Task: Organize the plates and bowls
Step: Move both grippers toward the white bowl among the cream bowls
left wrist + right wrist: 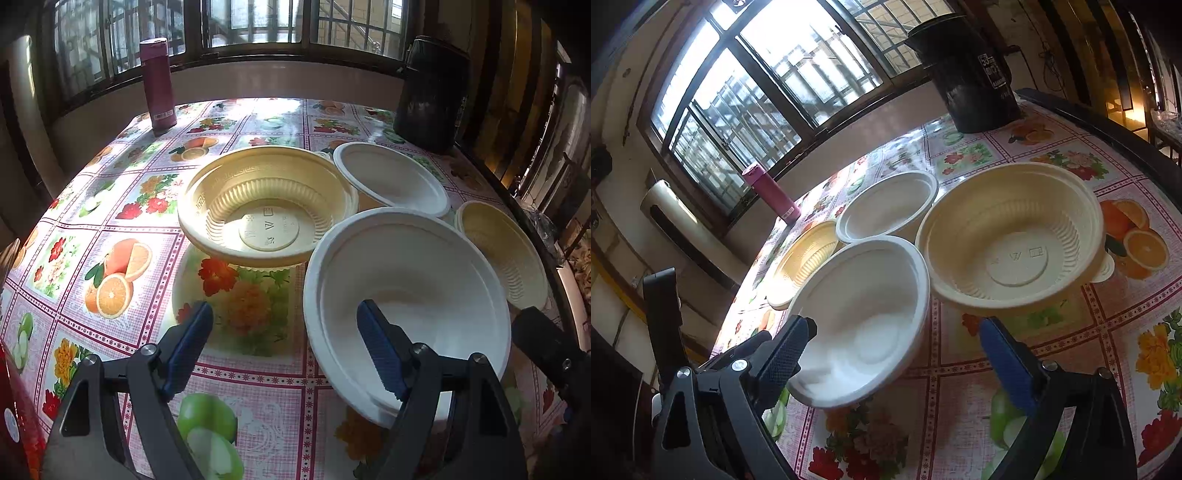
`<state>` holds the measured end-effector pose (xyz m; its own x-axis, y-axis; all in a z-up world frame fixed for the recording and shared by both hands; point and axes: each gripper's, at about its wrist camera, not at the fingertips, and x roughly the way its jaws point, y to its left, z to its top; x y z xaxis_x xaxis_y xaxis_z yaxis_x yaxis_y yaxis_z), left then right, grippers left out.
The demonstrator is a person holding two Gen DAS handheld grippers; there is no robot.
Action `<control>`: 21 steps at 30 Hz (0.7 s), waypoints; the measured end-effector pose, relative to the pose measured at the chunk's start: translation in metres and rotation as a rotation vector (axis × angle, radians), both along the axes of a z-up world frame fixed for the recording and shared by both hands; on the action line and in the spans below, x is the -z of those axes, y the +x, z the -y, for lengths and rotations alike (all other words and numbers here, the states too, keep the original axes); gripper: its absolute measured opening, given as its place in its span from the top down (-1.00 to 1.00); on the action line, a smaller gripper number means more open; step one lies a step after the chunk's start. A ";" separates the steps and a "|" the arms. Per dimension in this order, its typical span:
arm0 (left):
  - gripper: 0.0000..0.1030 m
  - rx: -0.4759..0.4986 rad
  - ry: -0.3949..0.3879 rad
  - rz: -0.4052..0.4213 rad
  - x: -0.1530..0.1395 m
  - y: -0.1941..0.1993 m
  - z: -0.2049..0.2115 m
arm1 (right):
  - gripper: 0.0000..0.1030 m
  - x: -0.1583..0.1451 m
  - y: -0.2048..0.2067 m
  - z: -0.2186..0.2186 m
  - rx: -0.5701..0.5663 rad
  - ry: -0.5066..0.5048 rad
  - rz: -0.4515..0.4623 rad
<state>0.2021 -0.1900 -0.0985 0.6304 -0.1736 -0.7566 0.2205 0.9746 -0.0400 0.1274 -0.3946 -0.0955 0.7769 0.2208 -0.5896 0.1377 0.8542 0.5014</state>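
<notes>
Four bowls sit on the fruit-print tablecloth point(110, 229). In the left wrist view a large cream bowl point(267, 206) is centre, a white bowl point(391, 177) behind it to the right, a near white bowl point(406, 291) and a cream bowl point(506, 251) far right. My left gripper point(284, 350) is open, its right finger over the near white bowl's rim. In the right wrist view my right gripper point(897, 354) is open around the near side of a white bowl point(864, 317), with a cream bowl point(1015, 240), a white bowl point(886, 210) and a cream bowl point(805, 266) beyond.
A maroon flask point(157, 83) stands at the table's back left and a black kettle point(430, 92) at the back right. The kettle point(971, 70) and flask point(772, 195) also show in the right wrist view. Windows lie behind. The table edge point(517, 206) runs along the right.
</notes>
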 end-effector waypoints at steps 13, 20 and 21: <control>-0.57 0.012 0.003 -0.015 0.004 0.002 0.000 | -0.85 0.002 0.002 -0.003 -0.005 -0.015 -0.008; -0.57 0.012 0.033 -0.015 0.006 0.001 0.002 | -0.77 0.001 0.004 -0.002 0.005 -0.007 -0.007; -0.57 0.011 0.034 -0.016 0.006 0.001 0.003 | -0.71 0.002 0.005 -0.002 0.006 -0.001 -0.012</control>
